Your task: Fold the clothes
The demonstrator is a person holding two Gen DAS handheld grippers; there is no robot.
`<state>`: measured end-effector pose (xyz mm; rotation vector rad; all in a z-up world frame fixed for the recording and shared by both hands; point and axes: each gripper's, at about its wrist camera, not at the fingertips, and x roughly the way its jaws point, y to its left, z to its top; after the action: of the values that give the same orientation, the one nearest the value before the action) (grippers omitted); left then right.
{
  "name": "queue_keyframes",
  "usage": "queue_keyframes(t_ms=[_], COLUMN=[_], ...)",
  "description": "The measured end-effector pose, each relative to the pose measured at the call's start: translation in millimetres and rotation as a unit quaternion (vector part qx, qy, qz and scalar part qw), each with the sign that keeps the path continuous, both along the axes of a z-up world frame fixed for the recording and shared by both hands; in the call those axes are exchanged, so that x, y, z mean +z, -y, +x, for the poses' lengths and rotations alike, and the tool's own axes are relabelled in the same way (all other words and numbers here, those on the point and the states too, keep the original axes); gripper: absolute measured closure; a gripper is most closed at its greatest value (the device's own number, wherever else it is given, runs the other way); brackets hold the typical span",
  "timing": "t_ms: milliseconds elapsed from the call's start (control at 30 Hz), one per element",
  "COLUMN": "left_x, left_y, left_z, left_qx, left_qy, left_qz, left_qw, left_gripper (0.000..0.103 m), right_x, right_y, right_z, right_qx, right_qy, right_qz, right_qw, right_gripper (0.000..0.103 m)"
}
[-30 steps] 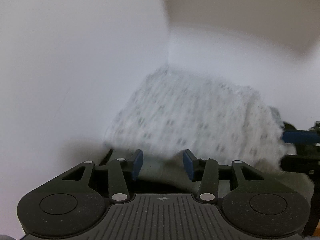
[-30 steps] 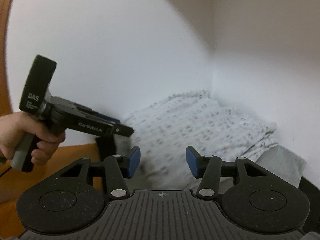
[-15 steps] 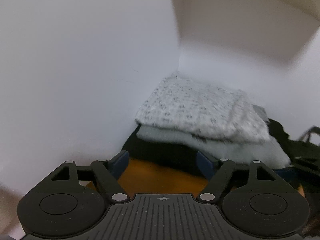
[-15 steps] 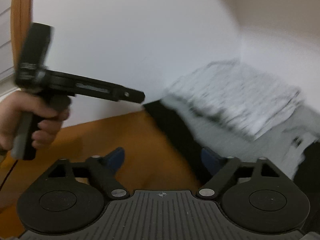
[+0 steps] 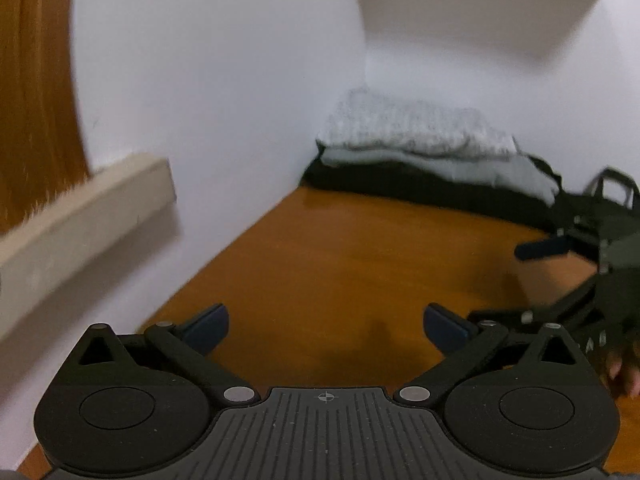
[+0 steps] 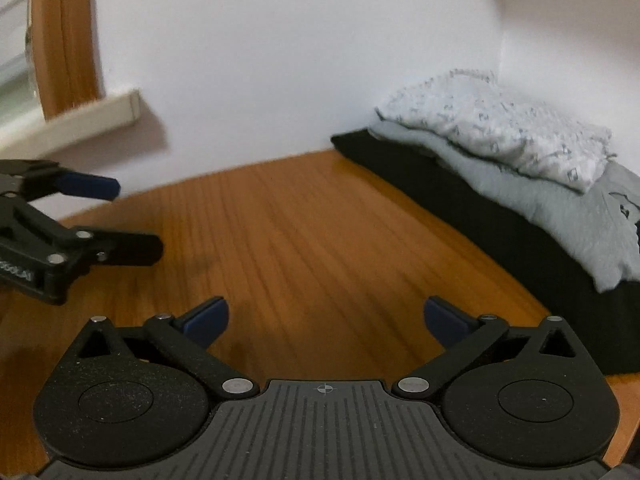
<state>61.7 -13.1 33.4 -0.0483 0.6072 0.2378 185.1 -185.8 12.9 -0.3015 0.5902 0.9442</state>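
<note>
Stack at 1 o'clock: patterned garment (image 6: 500,128) folded atop grey garment (image 6: 568,216) and black garment (image 6: 460,208) | tabletop (image 6: 320,240) otherwise bare, no unfolded item visible | left gripper (image 5: 326,326) spread, holding nothing | right gripper (image 6: 326,320) spread, holding nothing

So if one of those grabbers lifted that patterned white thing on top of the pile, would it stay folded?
Probably not. The patterned white garment looks like soft, thin cloth, so it would likely droop and unfold. It seems light, puffed over the grey garment. Pushed, it might slide off.
</note>
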Motion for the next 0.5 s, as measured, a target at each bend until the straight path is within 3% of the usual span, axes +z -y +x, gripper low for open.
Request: queue_keyframes(t_ms=[200, 500], left_x=[-13, -19], left_y=[-10, -10], left_z=[-5, -3], left_qx=[-0.006, -0.010], left_qy=[-0.017, -0.041], left_qz=[-0.024, -0.025], left_qw=[0.9995, 0.9988], left_gripper=[0.000, 0.000], right_x=[-8, -10], right_y=[-4, -5], right_z=[-5, -22], right_qx=[-0.025, -0.108], right_qy=[-0.015, -0.021], right_qz=[-0.013, -0.009], right_qw=[1.000, 0.994], right_gripper=[0.000, 0.000])
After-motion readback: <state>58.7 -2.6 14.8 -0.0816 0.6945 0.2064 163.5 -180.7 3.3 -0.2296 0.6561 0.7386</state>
